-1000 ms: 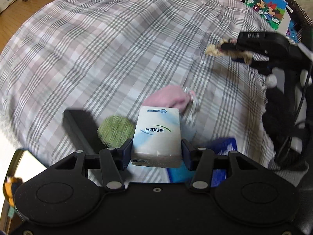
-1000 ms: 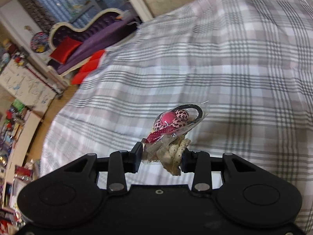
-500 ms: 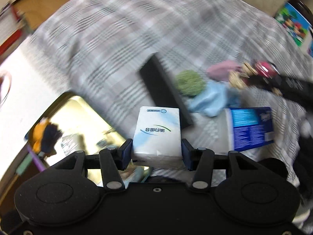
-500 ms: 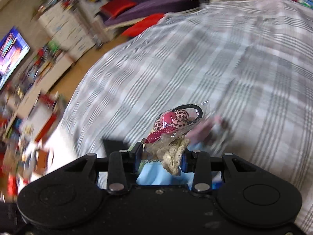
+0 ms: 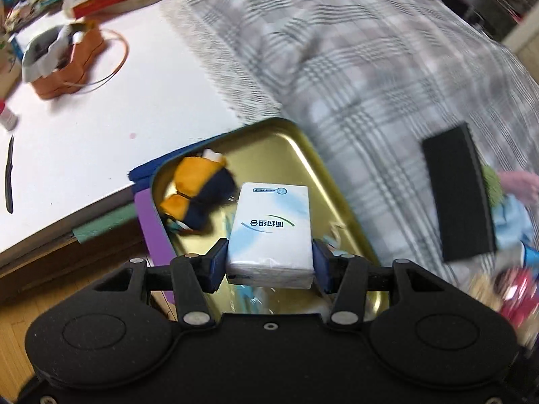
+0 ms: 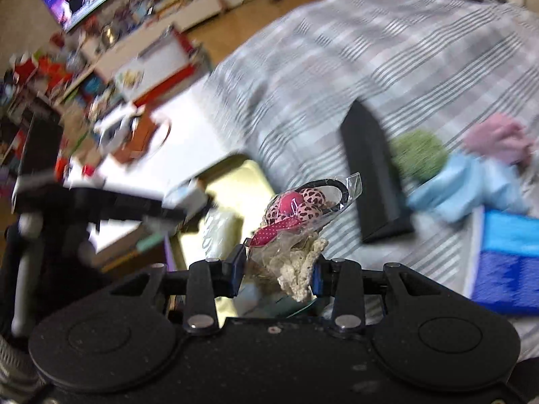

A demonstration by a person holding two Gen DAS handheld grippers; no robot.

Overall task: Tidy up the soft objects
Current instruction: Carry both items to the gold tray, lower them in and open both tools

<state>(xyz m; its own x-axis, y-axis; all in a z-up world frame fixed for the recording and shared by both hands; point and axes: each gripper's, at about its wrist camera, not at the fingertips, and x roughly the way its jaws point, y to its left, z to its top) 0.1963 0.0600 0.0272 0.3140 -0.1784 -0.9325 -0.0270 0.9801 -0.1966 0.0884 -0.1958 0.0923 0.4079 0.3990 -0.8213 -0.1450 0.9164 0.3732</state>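
Observation:
My left gripper (image 5: 269, 264) is shut on a white tissue pack (image 5: 271, 232) and holds it above a gold metal tray (image 5: 303, 155) at the bed's edge. An orange and navy soft toy (image 5: 197, 195) lies in the tray. My right gripper (image 6: 278, 274) is shut on a clear bag of hair ties (image 6: 299, 215), pink leopard print with cream lace, above the tray's near end (image 6: 235, 181). The left gripper with the tissue pack (image 6: 188, 198) shows blurred in the right wrist view. A green pompom (image 6: 419, 155), a pink soft item (image 6: 498, 138) and a light blue cloth (image 6: 465, 188) lie on the plaid bed.
A black box (image 5: 458, 192) lies on the plaid blanket (image 5: 353, 67) right of the tray. A blue box (image 6: 508, 266) sits at the right. A white table (image 5: 101, 118) left of the bed holds an orange bag (image 5: 64, 64) and a black pen (image 5: 9, 175).
Both grippers have swung left from over the bed toward the gold tray, each still holding its item. The tray and white table have come fully into view.

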